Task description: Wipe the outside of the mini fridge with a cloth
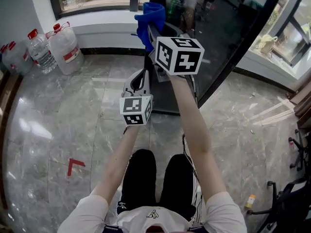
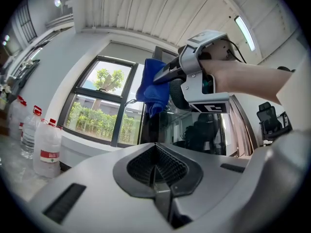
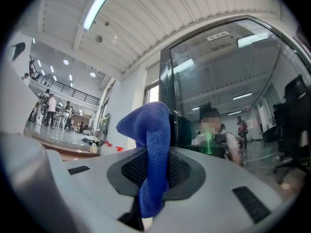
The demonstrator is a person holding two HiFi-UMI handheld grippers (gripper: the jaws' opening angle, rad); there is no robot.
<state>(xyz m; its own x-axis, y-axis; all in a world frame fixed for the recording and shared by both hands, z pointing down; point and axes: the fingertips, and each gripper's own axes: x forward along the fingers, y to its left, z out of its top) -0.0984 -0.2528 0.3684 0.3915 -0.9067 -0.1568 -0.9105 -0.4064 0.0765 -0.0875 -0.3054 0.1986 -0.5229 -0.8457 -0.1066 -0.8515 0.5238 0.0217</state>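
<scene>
Blue cloth (image 3: 153,130) pinched in right gripper (image 3: 146,178) fingers | left gripper (image 2: 155,171) fingers together | red tape (image 1: 74,166): head view only

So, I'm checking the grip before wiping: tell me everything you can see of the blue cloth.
The blue cloth is a soft, fine-looped rag, microfibre by its look, bunched and folded over. The shut jaws of the right hand-held gripper pinch it; a rounded fold sticks out past their tips and a loose end hangs down. It is held up close to the dark glass door; contact cannot be told.
</scene>
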